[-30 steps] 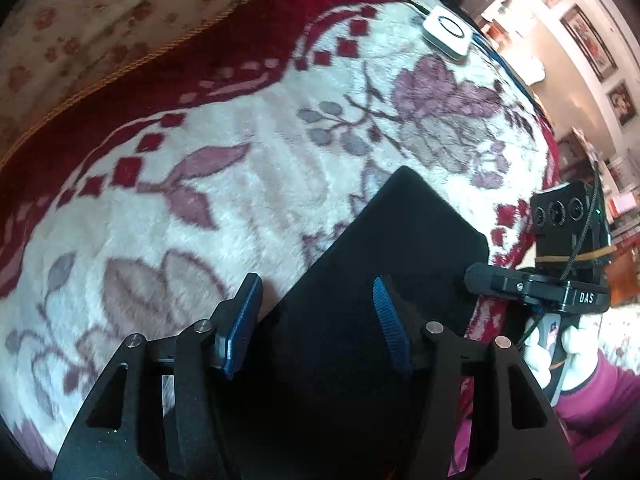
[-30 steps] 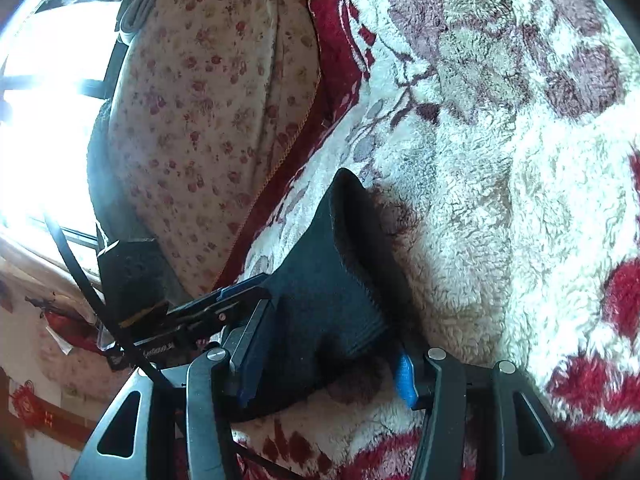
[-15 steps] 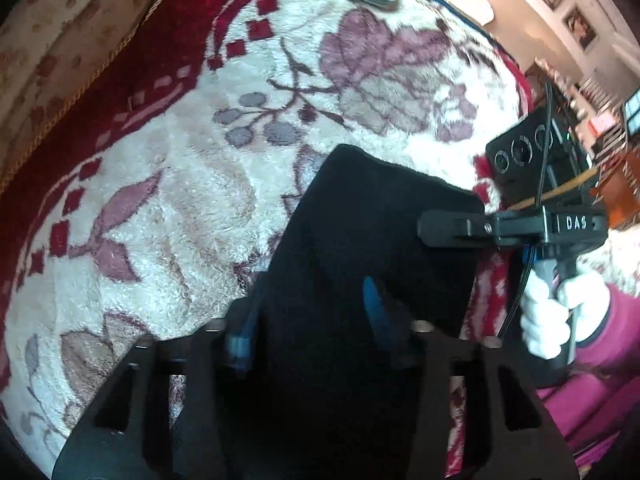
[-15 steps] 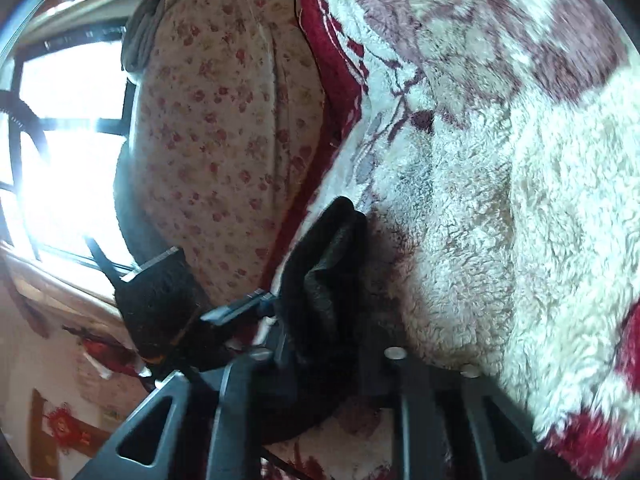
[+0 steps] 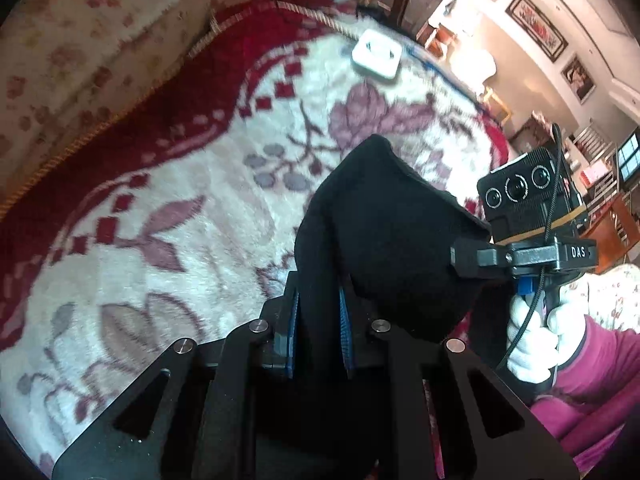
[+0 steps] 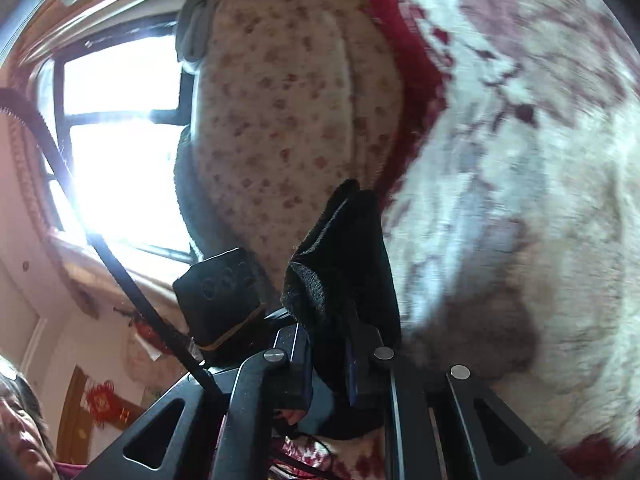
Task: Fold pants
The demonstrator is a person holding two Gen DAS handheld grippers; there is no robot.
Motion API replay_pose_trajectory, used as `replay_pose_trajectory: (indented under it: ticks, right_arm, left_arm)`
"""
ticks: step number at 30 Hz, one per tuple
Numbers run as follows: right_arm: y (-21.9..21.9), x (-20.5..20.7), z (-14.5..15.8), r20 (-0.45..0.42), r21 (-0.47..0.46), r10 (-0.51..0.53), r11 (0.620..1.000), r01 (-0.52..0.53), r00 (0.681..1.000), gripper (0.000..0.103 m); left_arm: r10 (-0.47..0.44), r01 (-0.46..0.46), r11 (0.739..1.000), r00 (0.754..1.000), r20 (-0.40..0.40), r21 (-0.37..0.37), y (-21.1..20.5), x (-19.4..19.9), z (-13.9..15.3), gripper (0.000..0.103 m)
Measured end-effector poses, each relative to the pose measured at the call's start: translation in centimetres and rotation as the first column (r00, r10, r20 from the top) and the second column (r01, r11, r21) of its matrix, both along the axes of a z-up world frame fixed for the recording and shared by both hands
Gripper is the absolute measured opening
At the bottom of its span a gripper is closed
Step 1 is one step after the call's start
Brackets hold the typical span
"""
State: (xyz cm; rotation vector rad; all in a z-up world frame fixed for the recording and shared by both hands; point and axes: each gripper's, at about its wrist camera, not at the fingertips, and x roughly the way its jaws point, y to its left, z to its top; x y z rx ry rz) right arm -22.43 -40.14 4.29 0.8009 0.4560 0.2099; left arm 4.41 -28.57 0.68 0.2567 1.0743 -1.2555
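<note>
Left gripper jaws closing, blue pads pinching the black fleece pants; right gripper jaws closing on the same edge, at 3 o'clock in the left view; pants bunched above the cream-and-red floral plush blanket; advice: lift both corners level, keep edge taut, lay toward 12 o'clock.

The black pants are viewed closely along each tool from opposite sides; the blanket is shared.
</note>
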Motion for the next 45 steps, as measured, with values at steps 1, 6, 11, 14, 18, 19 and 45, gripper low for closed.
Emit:
replay_pose_trajectory:
  ticks: [1,6,11,14,18,19,45]
  right_arm:
    - [0.7,0.2,0.5,0.007,-0.009,0.017,1.0,-0.017,1.0,0.012]
    - [4.8,2.0,2.4,0.025,-0.052,0.119,0.992,-0.117,0.993,0.012]
    - [9.9,4.5,2.8,0.003,-0.094,0.231,0.969,-0.23,0.973,0.012]
    - [12.5,5.9,2.1,-0.027,-0.101,0.288,0.952,-0.289,0.957,0.012]
    - [15.9,8.1,-0.3,-0.091,-0.098,0.363,0.923,-0.371,0.927,0.012]
    - [16.7,8.7,-1.0,-0.111,-0.097,0.379,0.916,-0.39,0.919,0.012]
    - [19.6,12.5,-4.5,-0.33,-0.343,0.297,0.846,-0.407,0.896,0.048]
  left_arm:
    - [0.009,-0.009,1.0,1.0,0.002,-0.014,0.7,0.0,0.6,0.016]
    - [0.059,-0.057,0.996,0.998,0.014,-0.074,4.6,-0.2,3.6,0.016]
    - [0.14,-0.136,0.985,0.99,0.03,-0.105,9.9,-0.4,5.0,0.016]
    - [0.205,-0.203,0.973,0.979,0.01,-0.11,13.6,-0.2,4.6,0.016]
    - [0.31,-0.309,0.948,0.951,-0.009,-0.075,18.0,0.0,2.9,0.016]
    - [0.339,-0.34,0.938,0.941,-0.02,-0.064,19.2,0.1,2.2,0.016]
    - [0.641,-0.645,0.761,0.764,-0.068,-0.069,31.0,-6.4,1.4,0.016]
